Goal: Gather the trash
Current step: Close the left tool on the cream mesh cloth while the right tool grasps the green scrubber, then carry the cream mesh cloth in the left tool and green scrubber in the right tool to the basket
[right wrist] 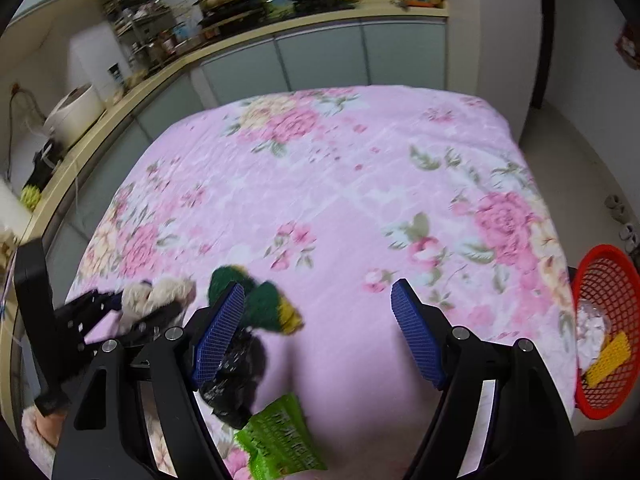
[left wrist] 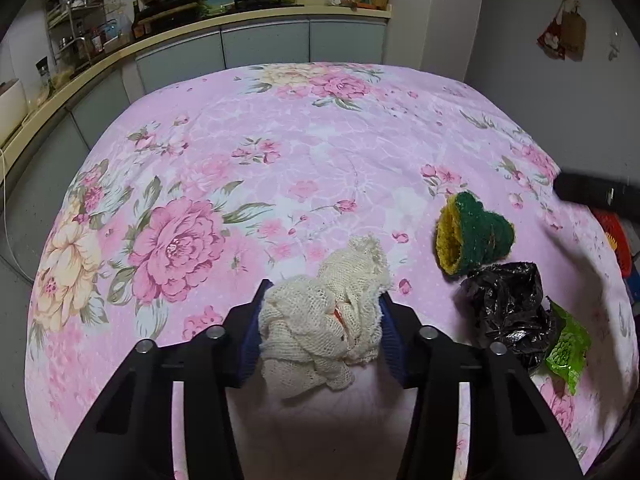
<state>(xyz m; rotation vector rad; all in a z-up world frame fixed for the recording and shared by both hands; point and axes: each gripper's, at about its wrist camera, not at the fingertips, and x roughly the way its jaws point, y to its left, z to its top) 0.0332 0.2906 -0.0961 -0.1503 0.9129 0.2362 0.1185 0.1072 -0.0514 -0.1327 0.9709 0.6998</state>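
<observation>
Trash pickup on the floral tablecloth [left wrist: 304, 152]. The left gripper [left wrist: 320, 320] is clamping its blue pads on the cream mesh rag [left wrist: 328, 320], bunching it for lifting. The right gripper [right wrist: 320, 320] is hanging with jaws apart, empty, near the green scouring pad [right wrist: 264, 304], black bag [right wrist: 232, 376] and green wrapper [right wrist: 280, 440]. The red basket [right wrist: 600, 280], likely the collection point, is sitting beyond the table's right edge.

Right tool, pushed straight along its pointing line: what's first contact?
Probably bare pink floral tablecloth. Nothing lies between the open right tool's fingers; the green-and-yellow scouring pad sits beside its left finger, though depth is unclear.
</observation>
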